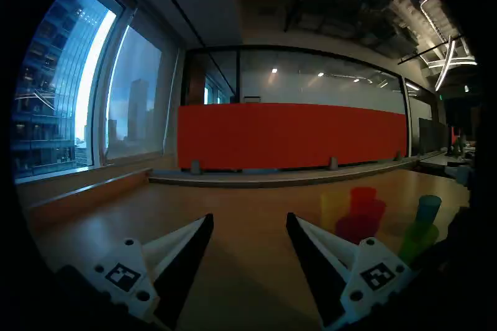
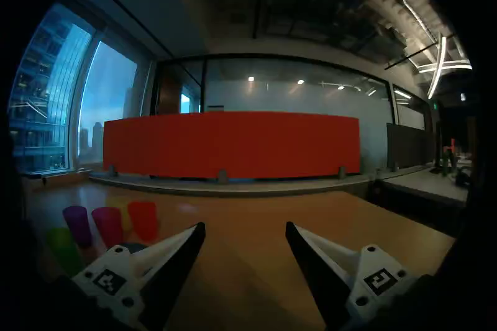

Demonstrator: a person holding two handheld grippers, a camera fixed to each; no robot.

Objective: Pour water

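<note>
Both grippers hover over a wooden table (image 1: 248, 269). My left gripper (image 1: 248, 217) is open with nothing between its fingers. To its right stand several plastic cups: a yellow cup (image 1: 334, 207), a red cup (image 1: 366, 199), a darker red cup (image 1: 353, 229), a teal cup (image 1: 428, 207) and a green cup (image 1: 417, 241). My right gripper (image 2: 244, 225) is also open and holds nothing. To its left stand a purple cup (image 2: 77, 223), a magenta cup (image 2: 109, 225), an orange-red cup (image 2: 144, 219) and a dim green cup (image 2: 62, 248). No water is visible in the dim light.
A long red partition (image 1: 292, 135) runs along the table's far edge. Large windows (image 1: 62, 101) are on the left. Another desk (image 2: 428, 183) with small items stands to the right, past the table's edge (image 2: 404, 213).
</note>
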